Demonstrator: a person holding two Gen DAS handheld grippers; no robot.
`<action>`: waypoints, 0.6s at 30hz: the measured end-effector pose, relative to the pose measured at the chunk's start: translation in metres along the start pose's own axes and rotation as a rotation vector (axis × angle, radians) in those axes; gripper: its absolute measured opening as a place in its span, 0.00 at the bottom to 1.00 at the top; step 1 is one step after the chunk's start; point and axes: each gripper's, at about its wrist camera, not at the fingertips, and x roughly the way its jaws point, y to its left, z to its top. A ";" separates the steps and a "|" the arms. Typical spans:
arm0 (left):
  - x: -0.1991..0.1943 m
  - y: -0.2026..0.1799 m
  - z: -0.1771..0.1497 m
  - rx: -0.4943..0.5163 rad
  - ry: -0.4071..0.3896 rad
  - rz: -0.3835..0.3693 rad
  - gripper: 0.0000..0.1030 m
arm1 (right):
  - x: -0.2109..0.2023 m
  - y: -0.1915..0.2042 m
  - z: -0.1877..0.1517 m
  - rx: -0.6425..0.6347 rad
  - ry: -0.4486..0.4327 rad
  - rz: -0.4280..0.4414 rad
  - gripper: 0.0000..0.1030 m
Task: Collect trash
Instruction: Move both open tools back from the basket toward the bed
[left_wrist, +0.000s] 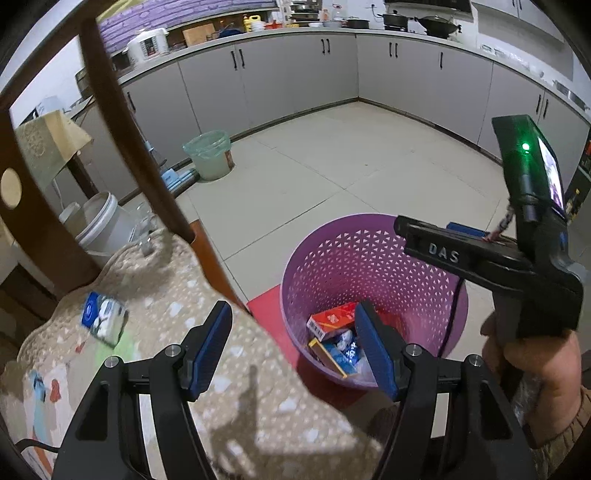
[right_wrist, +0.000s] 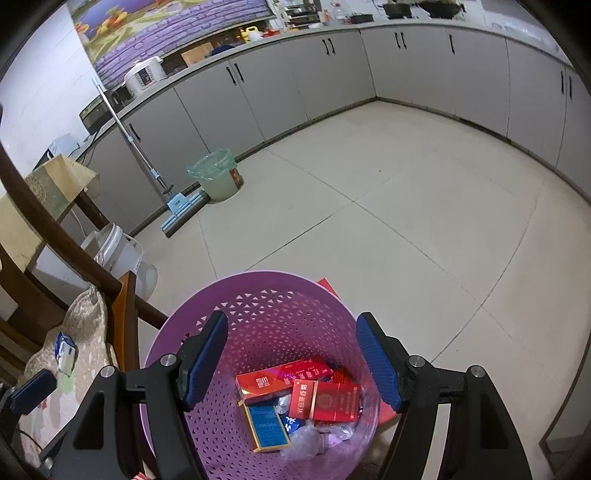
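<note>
A purple perforated basket (left_wrist: 373, 258) (right_wrist: 273, 306) stands on the floor beside a chair. It holds red boxes (right_wrist: 325, 400), a blue box (right_wrist: 267, 428) and crumpled plastic wrap (right_wrist: 314, 439). A blue-and-white carton (left_wrist: 104, 319) (right_wrist: 65, 350) lies on the chair's beige patterned cushion (left_wrist: 184, 354). My left gripper (left_wrist: 293, 350) is open and empty, over the cushion's edge and the basket, with the carton to its left. My right gripper (right_wrist: 291, 358) is open and empty, directly above the basket. The right gripper's body (left_wrist: 517, 254) shows at right in the left wrist view.
The wooden chair back (left_wrist: 125, 122) rises on the left. A white bucket (right_wrist: 118, 251), a mop (right_wrist: 147, 162) and a lined bin (right_wrist: 218, 177) stand by the grey cabinets (right_wrist: 332, 74). A red mat (left_wrist: 266, 314) lies under the basket. Tiled floor (right_wrist: 406, 206) stretches beyond.
</note>
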 end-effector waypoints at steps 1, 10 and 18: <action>-0.001 0.002 -0.002 -0.007 0.002 -0.002 0.66 | -0.001 0.004 0.000 -0.011 -0.006 -0.005 0.74; -0.021 0.026 -0.025 -0.062 0.019 0.018 0.67 | -0.013 0.049 -0.005 -0.152 -0.065 -0.051 0.74; -0.031 0.061 -0.044 -0.135 0.030 0.054 0.67 | -0.016 0.083 -0.013 -0.253 -0.100 -0.078 0.75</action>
